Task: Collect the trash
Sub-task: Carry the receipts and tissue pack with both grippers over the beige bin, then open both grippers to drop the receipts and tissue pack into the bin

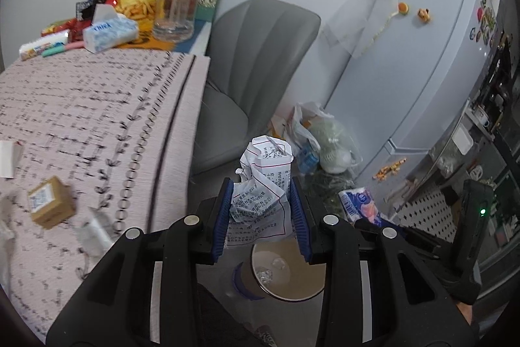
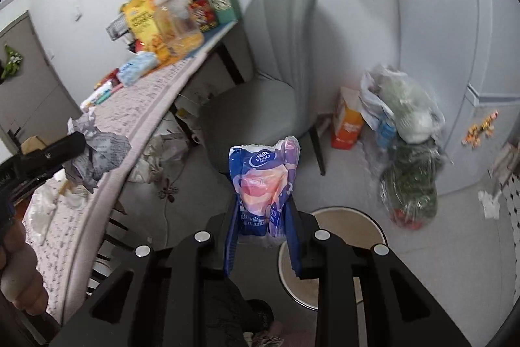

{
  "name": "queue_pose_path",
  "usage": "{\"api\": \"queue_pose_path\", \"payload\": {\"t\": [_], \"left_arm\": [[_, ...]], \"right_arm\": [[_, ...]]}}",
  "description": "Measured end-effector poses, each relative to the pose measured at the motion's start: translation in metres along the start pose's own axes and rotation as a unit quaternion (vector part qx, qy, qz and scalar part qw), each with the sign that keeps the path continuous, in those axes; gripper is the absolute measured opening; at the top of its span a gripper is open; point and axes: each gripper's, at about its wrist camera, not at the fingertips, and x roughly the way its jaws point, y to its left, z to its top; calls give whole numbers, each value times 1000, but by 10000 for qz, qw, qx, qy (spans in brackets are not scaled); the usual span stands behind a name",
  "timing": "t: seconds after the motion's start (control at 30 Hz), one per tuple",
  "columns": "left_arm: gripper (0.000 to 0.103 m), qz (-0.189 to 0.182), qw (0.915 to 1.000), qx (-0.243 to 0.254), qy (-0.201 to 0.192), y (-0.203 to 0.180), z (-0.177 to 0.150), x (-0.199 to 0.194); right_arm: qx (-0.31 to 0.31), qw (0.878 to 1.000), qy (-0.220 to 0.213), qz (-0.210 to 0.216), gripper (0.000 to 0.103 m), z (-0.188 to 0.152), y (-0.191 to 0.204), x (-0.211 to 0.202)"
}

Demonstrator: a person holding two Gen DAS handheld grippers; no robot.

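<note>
1. The left gripper [image 1: 262,210] was clamped on a crumpled printed paper [image 1: 265,181], held just above the round bin [image 1: 292,288] below its fingers.
2. The right gripper [image 2: 262,230] pinched an empty tissue wrapper [image 2: 265,181], the bin [image 2: 344,252] just to its right.
3. Both looked light, soft, crushable; a mid-body pinch suits them.
4. The bin's depth was hidden.
</note>
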Motion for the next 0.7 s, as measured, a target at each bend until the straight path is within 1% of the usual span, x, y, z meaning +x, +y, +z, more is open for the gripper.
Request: {"api": "queue_pose_path", "payload": {"t": [0.3, 0.33, 0.43, 0.47, 0.53, 0.7], "left_arm": [[35, -137, 9986, 138, 490, -23, -8, 48], [35, -147, 9983, 153, 541, -25, -9, 54], [35, -208, 9972, 205, 688, -34, -11, 70], [35, -230, 9968, 218, 732, -38, -11, 74], [35, -290, 9957, 265, 838, -45, -13, 85], [35, -473, 9913, 425, 1156, -70, -24, 112]], "right_arm": [[441, 9982, 309, -251, 27, -12, -50, 34], [498, 9978, 345, -256, 29, -14, -55, 37], [607, 9970, 395, -267, 47, -19, -71, 47], [642, 9970, 344, -263, 56, -20, -79, 49], [749, 9961, 310, -342, 60, -21, -90, 49], [1100, 9923, 201, -526, 62, -22, -125, 38]]}}
